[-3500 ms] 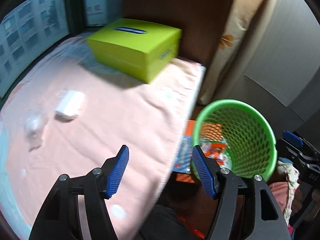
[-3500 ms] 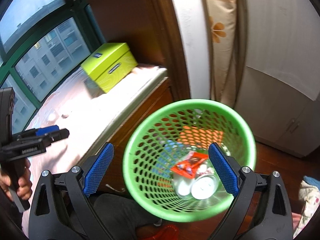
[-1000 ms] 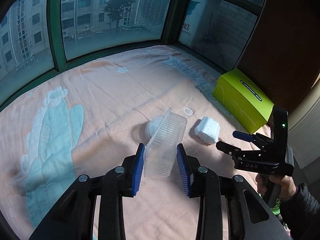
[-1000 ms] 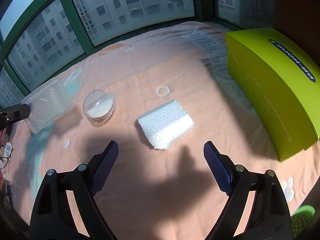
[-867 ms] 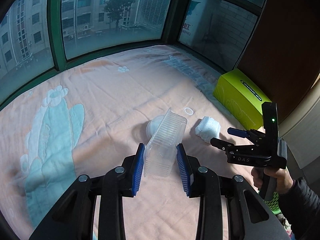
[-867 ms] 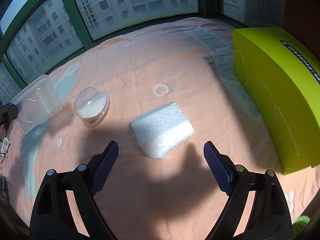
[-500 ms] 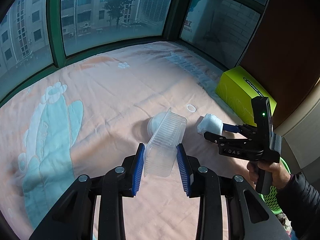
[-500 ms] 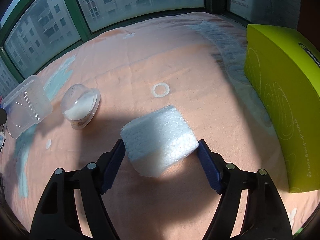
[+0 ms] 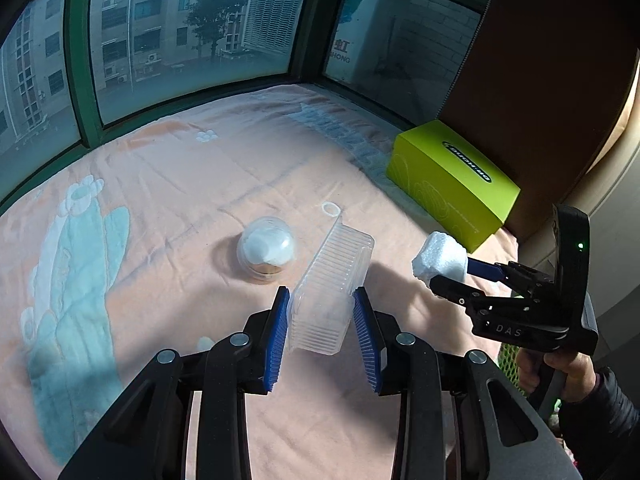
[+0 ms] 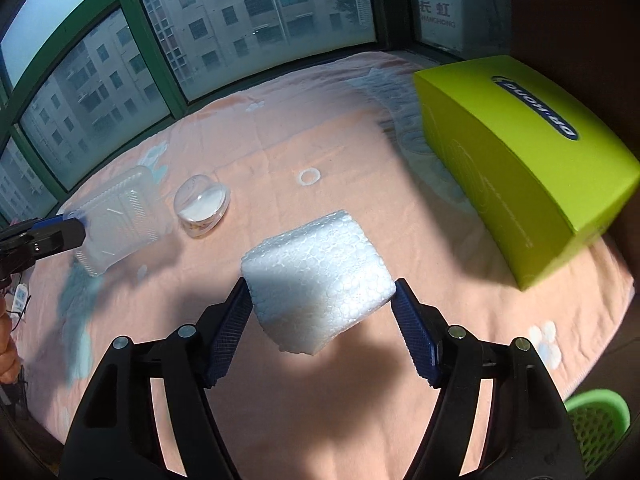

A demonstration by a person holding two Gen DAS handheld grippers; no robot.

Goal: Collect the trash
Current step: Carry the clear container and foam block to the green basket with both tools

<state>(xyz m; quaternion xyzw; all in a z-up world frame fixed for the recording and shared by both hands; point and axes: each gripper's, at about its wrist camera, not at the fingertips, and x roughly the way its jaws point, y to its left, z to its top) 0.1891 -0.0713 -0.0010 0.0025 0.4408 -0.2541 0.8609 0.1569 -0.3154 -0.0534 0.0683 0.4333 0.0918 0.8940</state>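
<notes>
My left gripper (image 9: 322, 332) is shut on a clear ribbed plastic box (image 9: 332, 292) and holds it above the pink blanket (image 9: 180, 184); the box also shows in the right wrist view (image 10: 116, 220). My right gripper (image 10: 322, 322) is shut on a white foam block (image 10: 316, 292) lifted off the blanket; the block also shows in the left wrist view (image 9: 440, 258). A clear domed cup (image 9: 266, 250) with white contents lies on the blanket, also in the right wrist view (image 10: 202, 204). The green mesh basket (image 10: 596, 424) sits low at the right, off the blanket's edge.
A lime-green cardboard box (image 9: 452, 188) stands at the blanket's far right by a brown panel. A small white plastic ring (image 9: 331, 209) lies beyond the cup. Green-framed windows (image 9: 200, 24) bound the far side. The blanket's edge drops off on the right.
My right gripper has closed on the foam block and lifted it off the blanket. My left gripper still holds the clear box, drawn back a little from the domed cup.
</notes>
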